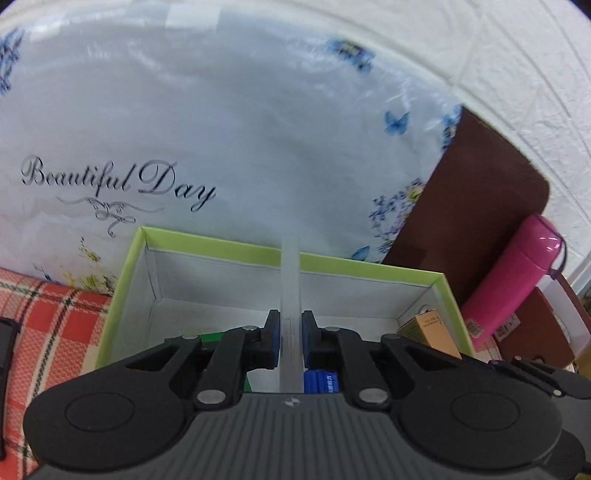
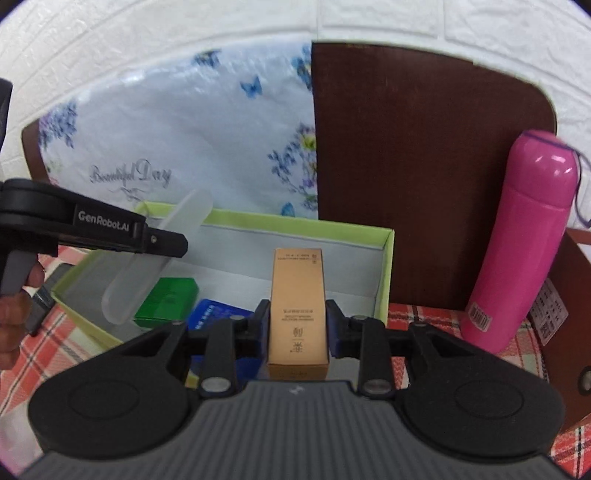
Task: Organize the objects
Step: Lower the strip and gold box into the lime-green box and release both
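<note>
A green-rimmed open box (image 1: 369, 263) (image 2: 386, 266) stands on a plaid cloth. My left gripper (image 1: 291, 338) is shut on a frosted translucent flat case (image 1: 291, 291) and holds it over the box; the right wrist view shows the case (image 2: 155, 266) tilted in the left gripper's fingers (image 2: 162, 242). My right gripper (image 2: 297, 325) is shut on a tan carton (image 2: 297, 306) above the box's right part; the carton also shows in the left wrist view (image 1: 428, 330). Inside the box lie a green pack (image 2: 166, 299) and a blue pack (image 2: 218, 314) (image 1: 321, 382).
A pink bottle (image 2: 524, 240) (image 1: 513, 280) stands right of the box. Behind are a floral "Beautiful Day" bag (image 1: 184, 129) (image 2: 184, 140), a brown board (image 2: 413, 166) (image 1: 472, 192) and a white brick wall (image 2: 332, 22). The plaid cloth (image 1: 48, 325) covers the table.
</note>
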`<action>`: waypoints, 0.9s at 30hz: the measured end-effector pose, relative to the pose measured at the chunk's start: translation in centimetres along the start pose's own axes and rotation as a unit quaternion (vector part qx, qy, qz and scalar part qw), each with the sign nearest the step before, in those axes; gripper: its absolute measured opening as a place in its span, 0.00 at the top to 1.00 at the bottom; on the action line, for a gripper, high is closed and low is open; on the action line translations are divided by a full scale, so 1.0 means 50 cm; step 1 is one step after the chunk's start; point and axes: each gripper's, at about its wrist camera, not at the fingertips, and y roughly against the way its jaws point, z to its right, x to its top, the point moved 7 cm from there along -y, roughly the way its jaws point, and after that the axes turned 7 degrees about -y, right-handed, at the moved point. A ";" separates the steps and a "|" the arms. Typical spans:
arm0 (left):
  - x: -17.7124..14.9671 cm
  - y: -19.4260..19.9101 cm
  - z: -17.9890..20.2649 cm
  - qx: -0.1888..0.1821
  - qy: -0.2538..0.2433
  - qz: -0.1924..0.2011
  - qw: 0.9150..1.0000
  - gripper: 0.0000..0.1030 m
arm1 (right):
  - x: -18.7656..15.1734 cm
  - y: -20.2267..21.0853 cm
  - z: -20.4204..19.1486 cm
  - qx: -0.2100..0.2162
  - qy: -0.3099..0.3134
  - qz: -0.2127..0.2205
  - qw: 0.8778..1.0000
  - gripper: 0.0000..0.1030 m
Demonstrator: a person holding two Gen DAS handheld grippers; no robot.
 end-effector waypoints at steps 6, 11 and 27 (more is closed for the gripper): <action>-0.010 -0.034 0.001 0.004 -0.029 0.012 1.000 0.74 | -0.016 -0.039 -0.007 0.004 0.039 0.002 0.999 0.51; -0.018 0.031 0.007 -0.017 -0.020 0.032 0.999 0.37 | -0.007 0.025 -0.018 -0.012 0.075 0.052 0.996 0.25; -0.197 0.328 0.087 -0.001 -0.044 0.072 0.996 0.18 | -0.092 0.351 -0.034 0.014 -0.003 0.116 0.993 0.00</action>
